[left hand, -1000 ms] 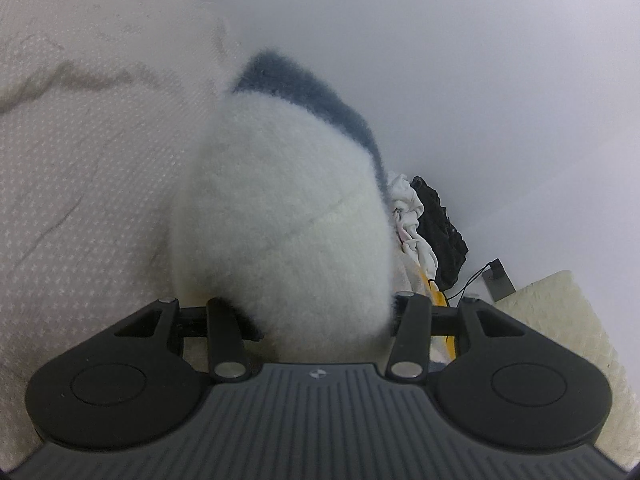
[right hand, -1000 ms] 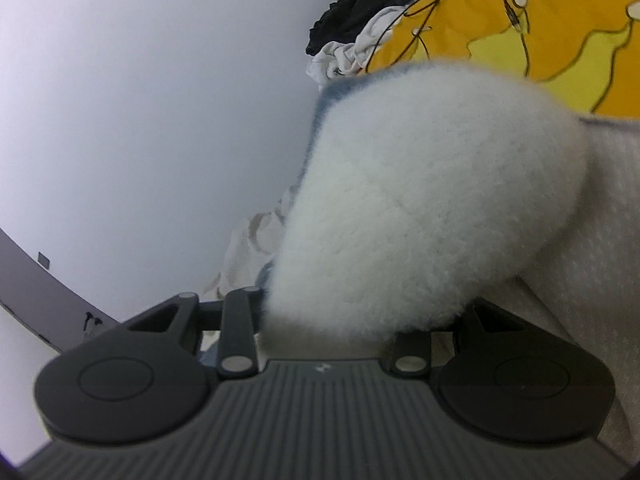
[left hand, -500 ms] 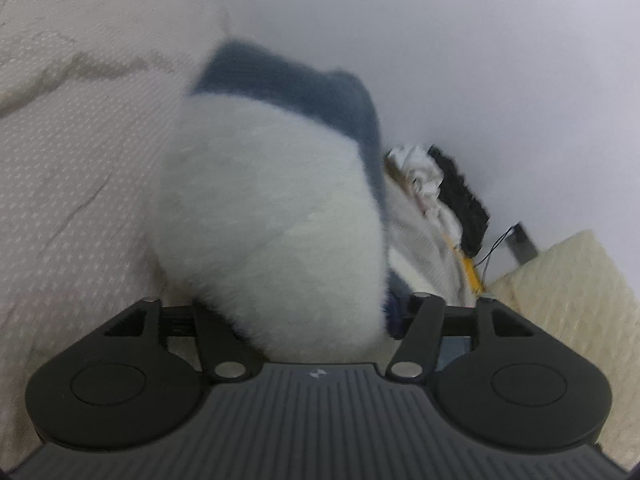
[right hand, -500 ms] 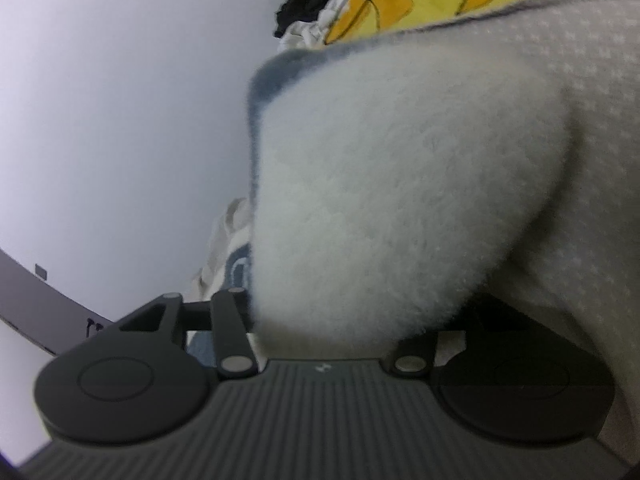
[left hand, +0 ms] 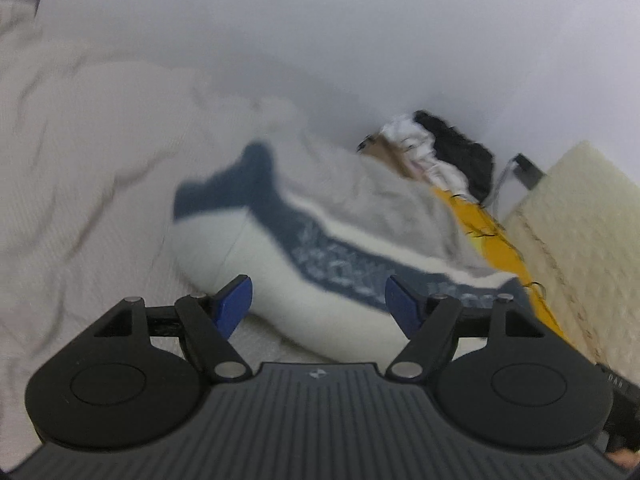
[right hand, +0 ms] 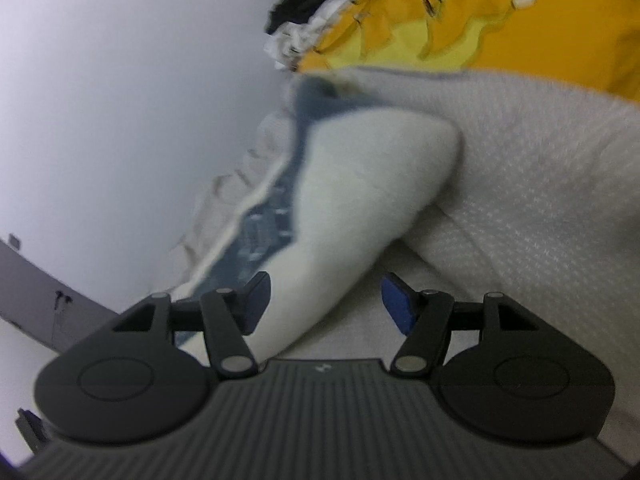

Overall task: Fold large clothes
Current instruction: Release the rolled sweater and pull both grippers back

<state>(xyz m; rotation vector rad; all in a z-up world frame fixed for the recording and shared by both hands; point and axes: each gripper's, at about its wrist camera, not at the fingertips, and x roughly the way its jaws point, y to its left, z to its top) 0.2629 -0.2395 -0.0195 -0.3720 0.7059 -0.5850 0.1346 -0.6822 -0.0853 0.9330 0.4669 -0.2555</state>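
the release step of a fold is playing out: both grippers are letting go of the fleece garment [left hand: 280, 280] now lying on the bed [left hand: 80, 184]. the left gripper [left hand: 319, 300] is opening its jaws, the blue pads [left hand: 234, 302] standing clear either side of the white fleece with nothing pinched between them. the right gripper [right hand: 325, 302] is opening too, and in its view a tapering white fold of the garment [right hand: 360, 200] is running down between the jaws, close to the left pad but apparently not squeezed. the garment is looking thick and fluffy, mostly white with a dark blue band carrying a pale pattern, doubled over into a plump, rounded bundle rather than a flat one. it is sitting on the pale textured bedcover, near a yellow cloth [right hand: 500, 16] and a small heap of black and white clothes [left hand: 448, 152] by the wall. the next move probably calls for backing both grippers clear, then taking a fresh edge or pressing the bundle flatter.
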